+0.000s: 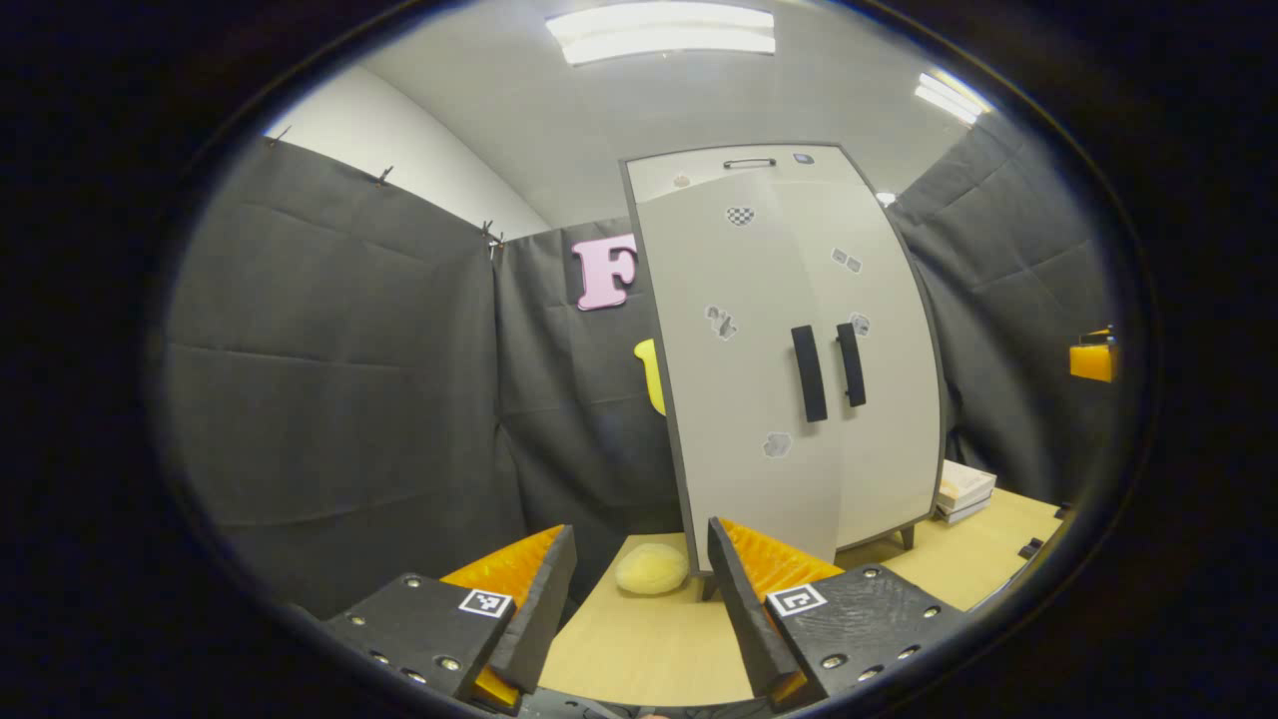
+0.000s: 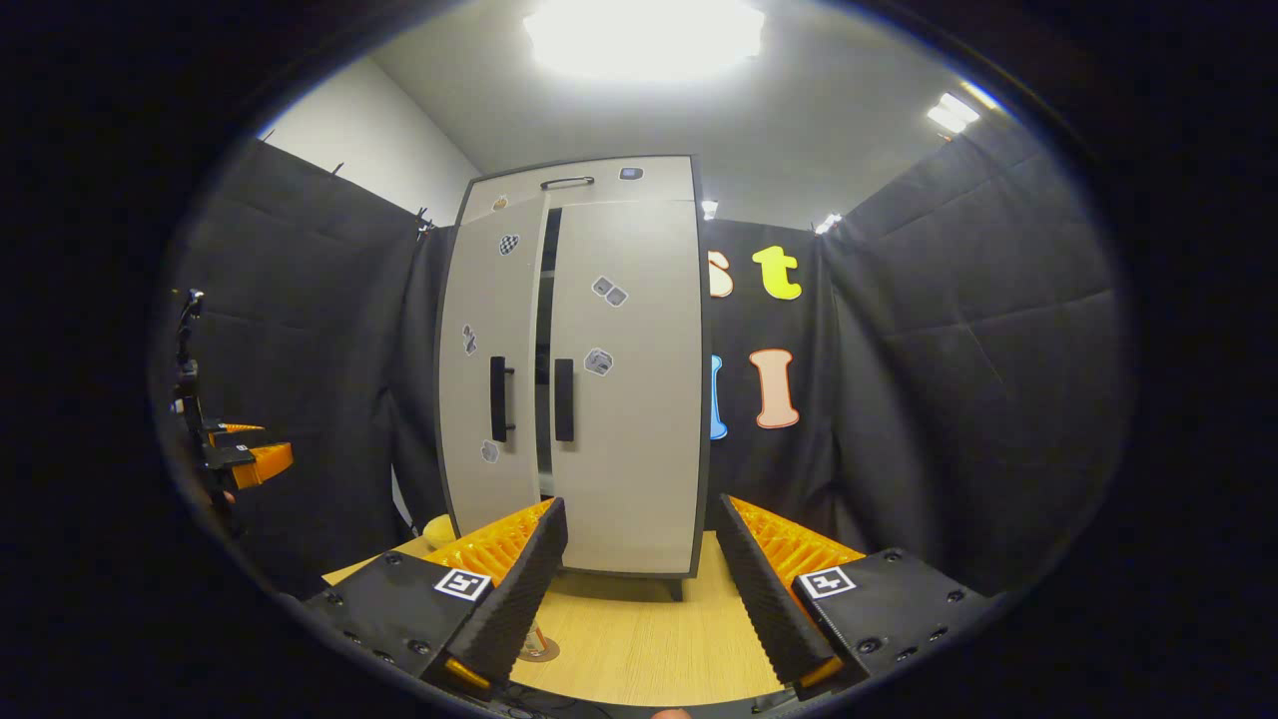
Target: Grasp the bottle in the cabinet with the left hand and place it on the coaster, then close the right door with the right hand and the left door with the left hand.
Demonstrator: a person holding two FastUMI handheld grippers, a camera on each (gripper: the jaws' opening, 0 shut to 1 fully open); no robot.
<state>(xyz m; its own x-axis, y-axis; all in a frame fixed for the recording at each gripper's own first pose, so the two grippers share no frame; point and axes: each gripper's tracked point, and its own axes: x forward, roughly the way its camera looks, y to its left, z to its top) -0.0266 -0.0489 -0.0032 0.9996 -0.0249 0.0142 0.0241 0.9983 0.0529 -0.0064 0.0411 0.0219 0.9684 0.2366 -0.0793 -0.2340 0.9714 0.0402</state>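
Note:
The pale grey two-door cabinet [image 1: 799, 330] stands on the wooden table [image 1: 639, 639], a black handle [image 1: 809, 372] on each door. In the right gripper view its right door [image 2: 624, 399] sits flush. The left door [image 2: 494, 379] stands slightly ajar, with a dark gap between the two. My left gripper [image 1: 641, 529] is open and empty, short of the cabinet's left corner. My right gripper [image 2: 639, 504] is open and empty, facing the doors. A round brown coaster [image 2: 542, 654] with the foot of a clear object on it peeks out beside my right gripper's left finger.
A pale yellow round lump [image 1: 651, 569] lies on the table by the cabinet's left foot. Stacked books [image 1: 963, 491] lie right of the cabinet. The other gripper [image 2: 262, 461] shows orange at the far left of the right gripper view. Black cloth walls close the booth.

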